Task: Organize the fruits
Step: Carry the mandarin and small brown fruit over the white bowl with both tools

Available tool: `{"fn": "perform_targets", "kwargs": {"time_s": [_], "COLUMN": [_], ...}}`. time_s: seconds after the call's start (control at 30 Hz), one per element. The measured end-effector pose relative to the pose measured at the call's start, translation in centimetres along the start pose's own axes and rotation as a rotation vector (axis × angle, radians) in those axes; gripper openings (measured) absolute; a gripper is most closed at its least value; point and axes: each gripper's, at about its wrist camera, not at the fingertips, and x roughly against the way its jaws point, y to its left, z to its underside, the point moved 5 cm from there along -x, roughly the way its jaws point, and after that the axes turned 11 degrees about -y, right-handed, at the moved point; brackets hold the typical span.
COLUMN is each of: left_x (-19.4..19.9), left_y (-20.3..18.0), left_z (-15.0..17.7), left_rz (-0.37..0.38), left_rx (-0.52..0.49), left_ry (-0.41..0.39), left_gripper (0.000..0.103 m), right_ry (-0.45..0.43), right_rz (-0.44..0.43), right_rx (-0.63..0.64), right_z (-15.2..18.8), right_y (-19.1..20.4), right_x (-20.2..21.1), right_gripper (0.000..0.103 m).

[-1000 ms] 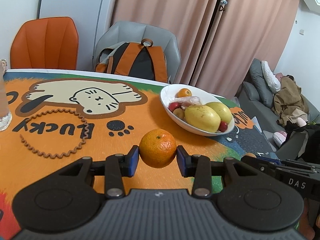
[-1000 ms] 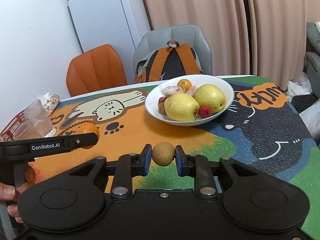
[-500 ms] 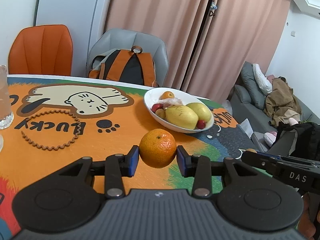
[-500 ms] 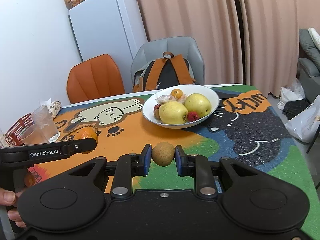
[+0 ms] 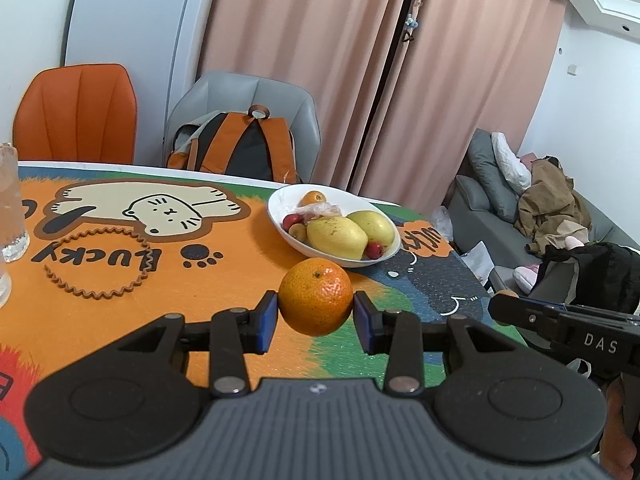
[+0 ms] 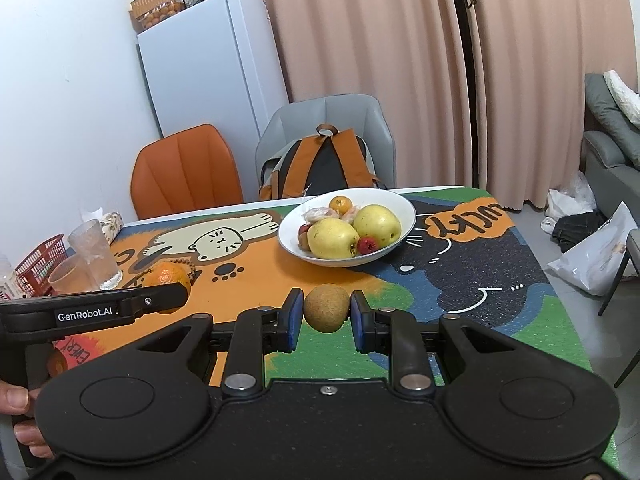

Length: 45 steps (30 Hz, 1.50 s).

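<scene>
Table with a printed cartoon-cat mat in orange, green and dark blue (image 6: 460, 280) fills my view. Its far edge runs behind the bowl at 12 o'clock; its right edge falls away to bare floor at 3 o'clock, where a white plastic bag (image 6: 596, 256) lies.

Beyond the far edge: an orange padded chair (image 6: 184, 172) at 11 o'clock, and a grey chair carrying an orange-and-black backpack (image 6: 324, 168) at 12.

Wide white ceramic bowl (image 6: 404, 208) sits at 12 o'clock, well inside the mat. It holds two yellow-green pears, a small orange and some red fruits. Open mat lies between it and both grippers, and more dark mat to its right.

Clear plastic cups (image 6: 94, 252) and a red mesh basket (image 6: 38, 264) crowd the left edge at 9 to 10 o'clock.

Left gripper (image 5: 316, 316): blue pads pressed on either side of a round orange mandarin (image 5: 316, 296), held above the mat short of the bowl.

Right gripper (image 6: 326, 320): jaws nearly together, pinching a small brown rough-skinned round fruit (image 6: 326, 308), likewise held clear of the mat.
</scene>
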Motion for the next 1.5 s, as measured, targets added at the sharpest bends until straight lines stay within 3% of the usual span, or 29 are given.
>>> {"fn": "perform_targets", "kwargs": {"time_s": [0.57,1.5], "left_x": [-0.3,-9.6], "left_y": [-1.0,-2.0], "left_z": [-0.3,-2.5], "left_rz": [0.02,0.012], "left_rx": [-0.015,-0.041], "left_ry": [-0.006,0.036], "left_gripper": [0.039,0.039], "right_ry": [-0.022,0.016], "right_rz": [-0.005,-0.005], "right_rx": [-0.02,-0.048], "right_z": [0.0,-2.1], "right_y": [-0.8,-4.9], "right_x": [0.4,-8.3], "right_gripper": [0.024,0.024]}}
